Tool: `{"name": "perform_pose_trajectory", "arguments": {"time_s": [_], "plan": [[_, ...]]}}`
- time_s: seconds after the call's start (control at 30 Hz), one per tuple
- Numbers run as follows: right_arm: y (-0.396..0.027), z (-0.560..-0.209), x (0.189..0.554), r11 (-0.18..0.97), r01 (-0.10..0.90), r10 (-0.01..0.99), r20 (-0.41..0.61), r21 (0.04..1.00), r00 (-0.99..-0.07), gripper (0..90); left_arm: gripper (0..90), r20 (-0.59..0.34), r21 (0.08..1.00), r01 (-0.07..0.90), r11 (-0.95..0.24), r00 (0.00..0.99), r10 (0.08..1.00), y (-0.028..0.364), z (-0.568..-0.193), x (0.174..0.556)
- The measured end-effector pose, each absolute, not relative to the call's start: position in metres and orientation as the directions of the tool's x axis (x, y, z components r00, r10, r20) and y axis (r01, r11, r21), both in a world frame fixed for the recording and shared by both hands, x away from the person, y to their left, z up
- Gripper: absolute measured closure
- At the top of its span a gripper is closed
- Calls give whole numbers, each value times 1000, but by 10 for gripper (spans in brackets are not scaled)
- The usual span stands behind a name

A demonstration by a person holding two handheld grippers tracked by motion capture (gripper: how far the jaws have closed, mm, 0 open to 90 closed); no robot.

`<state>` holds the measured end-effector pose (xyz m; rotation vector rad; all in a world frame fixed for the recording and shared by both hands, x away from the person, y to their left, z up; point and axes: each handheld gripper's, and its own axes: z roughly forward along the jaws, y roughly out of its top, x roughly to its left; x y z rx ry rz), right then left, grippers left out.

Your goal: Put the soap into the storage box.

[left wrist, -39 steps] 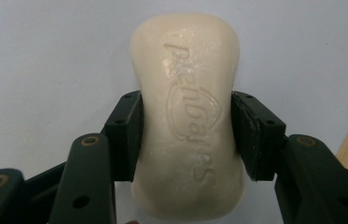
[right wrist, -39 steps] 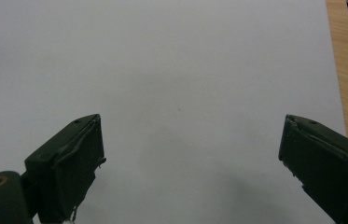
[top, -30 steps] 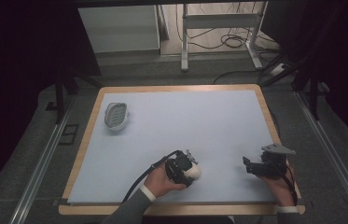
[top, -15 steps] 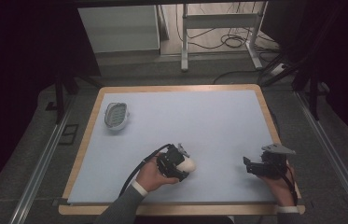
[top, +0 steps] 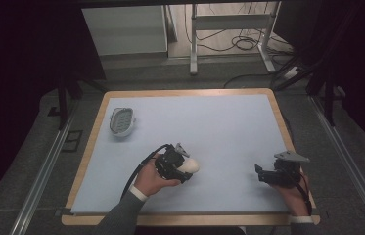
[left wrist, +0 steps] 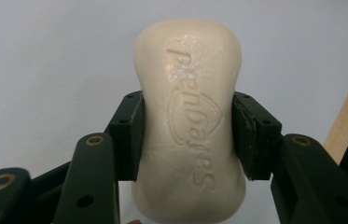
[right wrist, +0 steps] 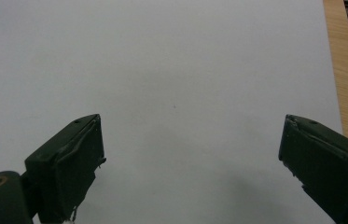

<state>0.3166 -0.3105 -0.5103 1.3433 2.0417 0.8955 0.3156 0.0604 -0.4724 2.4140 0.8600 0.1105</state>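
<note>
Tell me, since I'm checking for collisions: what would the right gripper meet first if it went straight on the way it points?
Probably nothing: ahead of the right gripper, jaws open, lies bare pale blue table mat. Depth is unclear.

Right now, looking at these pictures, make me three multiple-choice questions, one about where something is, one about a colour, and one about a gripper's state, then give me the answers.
1. Where does the soap dish sit on the table?
A. far left
B. far right
C. near middle

2. What colour is the soap bar?
A. green
B. cream
C. pink

3. How do the right gripper's jaws stand?
A. closed on the soap
B. closed on nothing
C. apart, holding nothing

Answers: 1 A, the high view puts the dish by the far left edge. 2 B, the left gripper clamps a cream bar across its middle. 3 C, the right gripper view shows bare table between wide jaws.
</note>
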Motion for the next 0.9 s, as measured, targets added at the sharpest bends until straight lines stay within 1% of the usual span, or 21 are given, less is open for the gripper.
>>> {"name": "perform_pose_trajectory", "arguments": {"time_s": [0.43,0.73,0.9], "plan": [[-311,-511,317,284,575,930,-73,767,-361,65,494,-83,548,553,-627,782,617,75,-460,320],[-311,-511,317,284,575,930,-73,767,-361,65,495,-86,549,575,-607,761,643,90,-455,328],[-311,-511,317,284,576,930,-74,766,-361,65,495,-69,542,589,-600,743,666,102,-452,333]]}}
